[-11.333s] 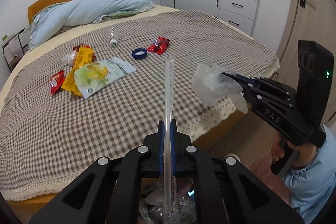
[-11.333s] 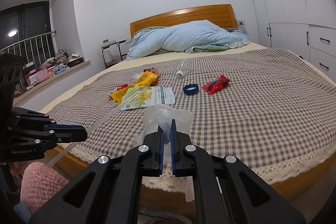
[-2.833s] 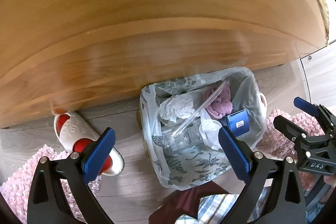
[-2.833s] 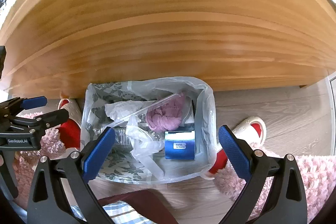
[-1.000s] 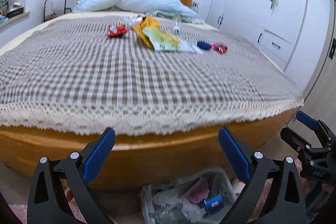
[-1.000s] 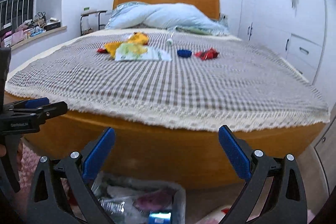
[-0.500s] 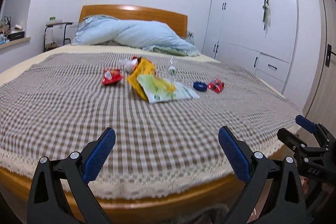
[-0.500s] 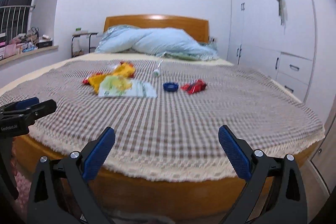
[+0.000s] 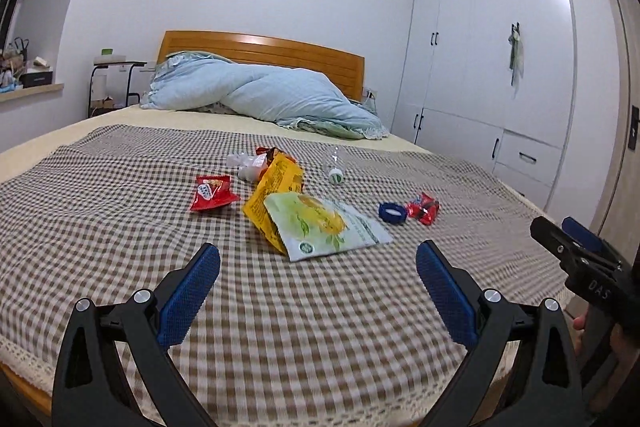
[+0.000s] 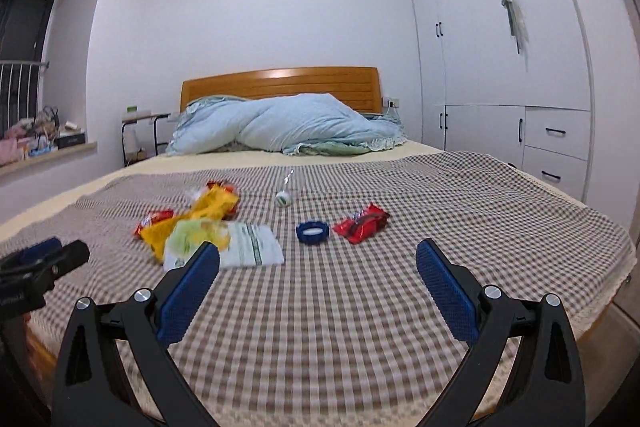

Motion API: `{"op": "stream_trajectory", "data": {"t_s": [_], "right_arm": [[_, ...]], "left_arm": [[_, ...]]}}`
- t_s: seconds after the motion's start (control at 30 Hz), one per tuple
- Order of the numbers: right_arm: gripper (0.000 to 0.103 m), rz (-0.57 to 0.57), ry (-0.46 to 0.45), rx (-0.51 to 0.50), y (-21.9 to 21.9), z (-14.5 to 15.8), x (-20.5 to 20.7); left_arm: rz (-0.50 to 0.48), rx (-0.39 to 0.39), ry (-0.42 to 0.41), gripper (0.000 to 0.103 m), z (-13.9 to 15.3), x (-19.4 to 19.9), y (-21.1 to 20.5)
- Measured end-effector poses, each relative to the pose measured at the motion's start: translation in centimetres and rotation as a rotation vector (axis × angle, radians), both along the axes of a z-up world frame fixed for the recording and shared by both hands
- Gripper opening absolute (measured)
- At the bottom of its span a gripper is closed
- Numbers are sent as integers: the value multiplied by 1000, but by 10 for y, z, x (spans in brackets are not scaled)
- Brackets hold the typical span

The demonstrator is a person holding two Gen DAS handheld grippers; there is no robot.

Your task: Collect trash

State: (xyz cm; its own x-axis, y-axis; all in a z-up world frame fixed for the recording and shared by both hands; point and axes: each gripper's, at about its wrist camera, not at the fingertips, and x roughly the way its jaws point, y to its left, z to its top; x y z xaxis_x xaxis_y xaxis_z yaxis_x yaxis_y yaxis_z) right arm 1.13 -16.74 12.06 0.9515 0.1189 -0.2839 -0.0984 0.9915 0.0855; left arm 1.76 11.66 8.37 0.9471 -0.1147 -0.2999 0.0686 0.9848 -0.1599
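Note:
Trash lies on the checked bedspread (image 9: 120,219): a green-and-white pouch (image 9: 324,223) over a yellow bag (image 9: 276,187), a small red packet (image 9: 212,191), crumpled white wrap (image 9: 246,165), a clear bottle (image 9: 335,167), a blue cap (image 9: 393,213) and a red wrapper (image 9: 422,211). My left gripper (image 9: 318,291) hovers open and empty over the bed's near part. My right gripper (image 10: 318,291) is open and empty too, short of the blue cap (image 10: 313,231) and red wrapper (image 10: 362,223). The pouch (image 10: 224,243) lies just beyond its left finger.
A blue duvet (image 9: 260,99) is piled at the wooden headboard (image 10: 280,81). White wardrobes and drawers (image 9: 500,87) line the right wall. A side table (image 10: 140,135) and a cluttered window ledge (image 10: 36,143) stand at the left. The bed's lace edge (image 10: 592,303) runs at the right.
Both grippers have risen from the bin on the floor to above the bed and moved closer to the trash. Their jaws stayed open and empty.

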Motion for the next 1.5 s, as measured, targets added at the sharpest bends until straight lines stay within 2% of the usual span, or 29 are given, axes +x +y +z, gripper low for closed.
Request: {"op": "stream_trajectory", "data": {"t_s": [0.1,0.23,0.33,0.43,0.6,0.7,0.87,1.0,1.2,1.4,1.5], "right_arm": [[94,-13,-20,4,3,3,12],[94,-11,-38,17,7,7,28],[94,-4,-81,3,12,12,38],[94,-4,-128,-45,21,15,46],[94,-21,-131,-109,31,12,66],[94,-35,-111,-121,32,3,76],[94,-53,-59,-118,36,-11,91],[94,-92,-83,-86,32,-10,86],[94,-182,-109,-98,30,-10,78],[94,-148,-94,-120,36,-12,78],[94,-167,-104,-147,40,-13,77]], "left_arm": [[5,-6,-2,95,2,10,2],[-1,-54,5,95,6,26,9],[10,-57,-12,95,13,33,14],[37,-33,-45,95,22,44,21],[116,1,-72,95,31,65,41],[169,18,-57,95,24,74,49],[189,70,-9,95,10,88,46],[191,81,-11,95,8,85,45],[226,124,-5,95,5,78,43],[228,141,-20,95,6,76,39],[258,153,-18,95,6,75,38]]}}
